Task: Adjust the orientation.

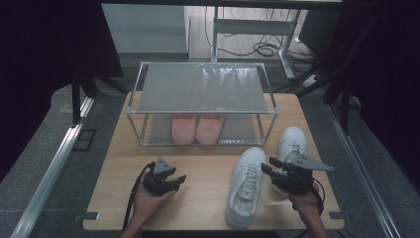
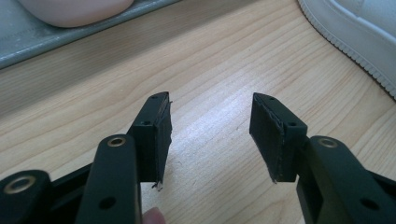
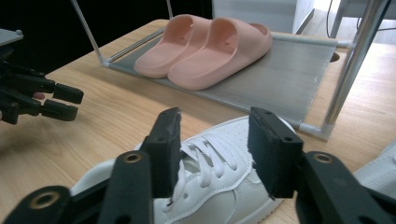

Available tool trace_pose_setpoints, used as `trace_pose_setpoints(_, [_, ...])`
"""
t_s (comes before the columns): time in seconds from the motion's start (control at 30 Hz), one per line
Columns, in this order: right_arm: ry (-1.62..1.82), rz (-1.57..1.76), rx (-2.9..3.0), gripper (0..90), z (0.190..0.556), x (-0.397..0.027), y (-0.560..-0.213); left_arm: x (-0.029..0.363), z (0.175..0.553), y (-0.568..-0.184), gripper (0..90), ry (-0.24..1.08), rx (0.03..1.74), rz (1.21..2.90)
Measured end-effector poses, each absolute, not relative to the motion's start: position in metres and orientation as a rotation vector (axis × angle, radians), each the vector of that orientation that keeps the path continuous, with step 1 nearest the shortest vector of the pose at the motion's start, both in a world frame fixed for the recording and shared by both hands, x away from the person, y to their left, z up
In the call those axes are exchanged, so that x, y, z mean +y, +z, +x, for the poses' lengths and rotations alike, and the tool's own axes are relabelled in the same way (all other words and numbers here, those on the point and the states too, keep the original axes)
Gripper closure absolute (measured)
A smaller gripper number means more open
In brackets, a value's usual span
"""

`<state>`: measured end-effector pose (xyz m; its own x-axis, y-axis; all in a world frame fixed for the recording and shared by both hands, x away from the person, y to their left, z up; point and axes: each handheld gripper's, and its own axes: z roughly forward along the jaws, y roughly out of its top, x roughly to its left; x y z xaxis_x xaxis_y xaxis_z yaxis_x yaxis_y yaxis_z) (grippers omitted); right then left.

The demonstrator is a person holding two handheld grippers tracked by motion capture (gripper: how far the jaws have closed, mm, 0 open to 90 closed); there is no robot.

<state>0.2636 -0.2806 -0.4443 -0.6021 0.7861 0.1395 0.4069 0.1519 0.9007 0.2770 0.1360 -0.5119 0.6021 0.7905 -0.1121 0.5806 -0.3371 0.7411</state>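
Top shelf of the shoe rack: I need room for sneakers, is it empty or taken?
Empty: the top shelf is bare; the pink slippers sit on the shelf below.

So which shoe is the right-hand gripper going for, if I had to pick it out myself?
Start at the metal shoe rack at the back of the wooden table, with pink slippers on its lower shelf. In front of it, to the right, lie two white sneakers. It is the nearer sneaker, lying toward the table's middle just left of the right gripper; the other sneaker lies farther right, partly behind that gripper.
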Motion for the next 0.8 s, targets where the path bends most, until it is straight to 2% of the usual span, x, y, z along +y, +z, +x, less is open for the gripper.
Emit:
trace_pose_setpoints(0.53, [1.379,1.082,2.187,85.9,0.250,-0.262,-0.438,0.150,0.279,-0.501,48.3,0.345,1.089,2.007])
trace_pose_setpoints(0.8, [1.361,1.037,2.234,89.5,0.253,-0.241,-0.433,0.154,0.278,-0.501,48.2,0.314,1.091,1.993])
